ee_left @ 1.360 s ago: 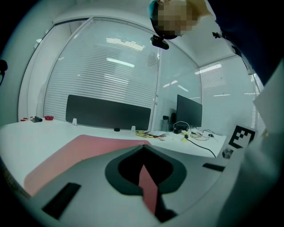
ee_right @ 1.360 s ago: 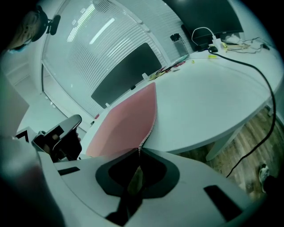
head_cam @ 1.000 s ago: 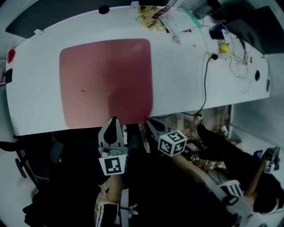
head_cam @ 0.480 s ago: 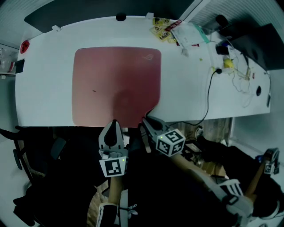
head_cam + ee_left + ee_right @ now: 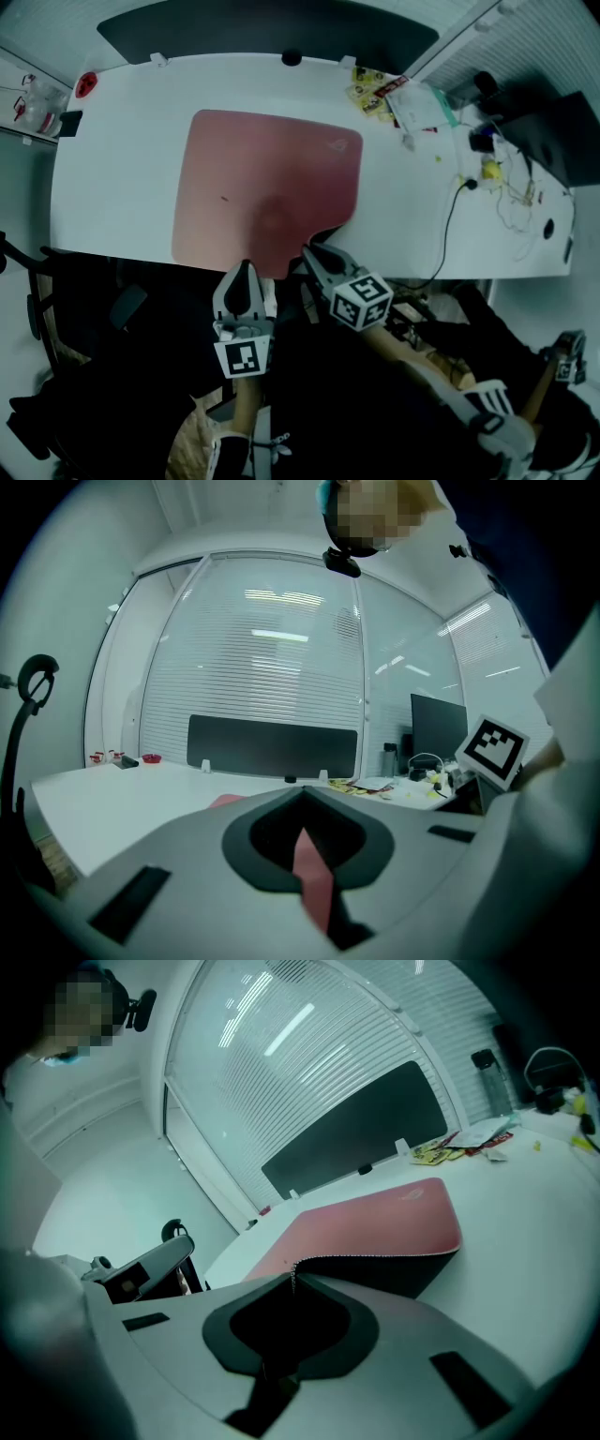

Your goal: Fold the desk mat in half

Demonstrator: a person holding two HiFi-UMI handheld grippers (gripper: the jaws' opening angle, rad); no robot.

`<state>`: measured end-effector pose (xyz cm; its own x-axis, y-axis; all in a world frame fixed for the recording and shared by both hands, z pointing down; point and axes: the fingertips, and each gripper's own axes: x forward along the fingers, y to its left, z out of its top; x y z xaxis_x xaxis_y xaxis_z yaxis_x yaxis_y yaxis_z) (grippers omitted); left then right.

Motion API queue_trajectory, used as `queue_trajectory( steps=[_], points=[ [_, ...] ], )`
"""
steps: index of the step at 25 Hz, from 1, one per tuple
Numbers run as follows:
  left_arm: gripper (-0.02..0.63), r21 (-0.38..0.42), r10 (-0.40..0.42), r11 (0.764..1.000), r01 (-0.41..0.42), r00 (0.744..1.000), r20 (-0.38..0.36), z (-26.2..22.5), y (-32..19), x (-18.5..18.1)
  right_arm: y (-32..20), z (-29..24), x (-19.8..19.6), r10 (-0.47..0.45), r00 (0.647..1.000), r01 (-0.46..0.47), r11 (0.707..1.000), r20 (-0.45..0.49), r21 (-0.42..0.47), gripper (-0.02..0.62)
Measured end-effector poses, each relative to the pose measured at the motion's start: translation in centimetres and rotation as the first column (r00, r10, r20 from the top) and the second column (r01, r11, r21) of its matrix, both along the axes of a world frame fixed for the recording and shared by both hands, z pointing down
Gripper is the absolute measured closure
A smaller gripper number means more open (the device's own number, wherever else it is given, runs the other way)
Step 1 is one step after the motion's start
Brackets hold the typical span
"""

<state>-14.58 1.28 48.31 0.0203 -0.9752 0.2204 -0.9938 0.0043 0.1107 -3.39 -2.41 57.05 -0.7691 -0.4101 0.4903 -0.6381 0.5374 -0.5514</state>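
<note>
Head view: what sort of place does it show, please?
Probably an office or a meeting room. A long white desk carries a pink desk mat, a monitor stands at one end of it, and glass walls with blinds close off the room.

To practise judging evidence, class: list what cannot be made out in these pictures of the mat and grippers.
Head view: the logo on the mat and the cards are too small to read.
Left gripper view: the left gripper's own body hides most of the mat.
Head view: below the table edge, all is too dark.
</note>
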Motion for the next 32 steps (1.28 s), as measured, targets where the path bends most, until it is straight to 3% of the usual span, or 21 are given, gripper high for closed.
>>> queue_trajectory(
  steps=[16, 32],
  points=[
    [0.604, 0.054, -0.09, 0.995, 0.087, 0.995, 0.047, -2.4, -1.1, -3.5, -5.0, -2.8, -6.0, -0.103, 0.993, 0.099, 0.992, 0.051, 0.074, 0.58],
    [0.604, 0.061, -0.144, 0.988, 0.14, 0.987, 0.07, -3.3, -3.6, -7.5, -11.8, -3.5, -12.1, -0.114, 0.99, 0.105, 0.989, 0.086, 0.103, 0.58]
  ],
)
